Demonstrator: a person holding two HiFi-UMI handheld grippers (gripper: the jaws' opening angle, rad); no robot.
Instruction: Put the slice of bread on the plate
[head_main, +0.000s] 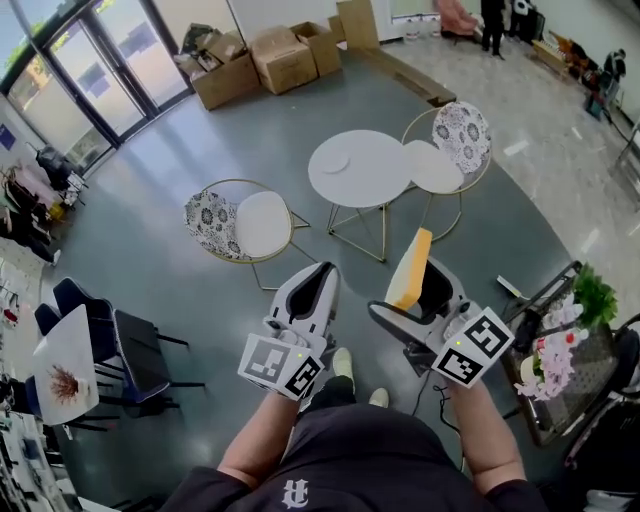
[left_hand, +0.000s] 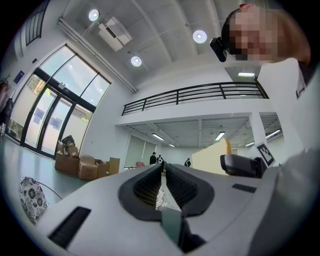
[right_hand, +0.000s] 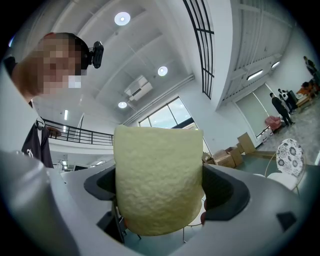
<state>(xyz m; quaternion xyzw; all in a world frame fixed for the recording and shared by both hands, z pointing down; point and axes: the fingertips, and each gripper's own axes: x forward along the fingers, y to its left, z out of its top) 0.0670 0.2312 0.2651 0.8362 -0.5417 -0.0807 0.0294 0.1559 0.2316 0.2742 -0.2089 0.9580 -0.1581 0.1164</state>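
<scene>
A pale slice of bread (head_main: 411, 268) stands on edge between the jaws of my right gripper (head_main: 418, 285), which is shut on it and held at waist height. In the right gripper view the bread (right_hand: 157, 180) fills the gap between both jaws. My left gripper (head_main: 312, 290) is beside it to the left, shut with nothing in it, its ribbed pads (left_hand: 150, 186) almost touching. The left gripper view also catches the bread (left_hand: 212, 157) at the right. A small white plate (head_main: 334, 162) lies on the round white table (head_main: 365, 185) ahead of both grippers.
A smaller round table (head_main: 434, 167) overlaps the big one on the right. Two patterned chairs (head_main: 243, 224) (head_main: 460, 133) flank the tables. Cardboard boxes (head_main: 262, 60) stand by the glass doors. A flower rack (head_main: 560, 350) is at my right, dark chairs (head_main: 130, 350) at my left.
</scene>
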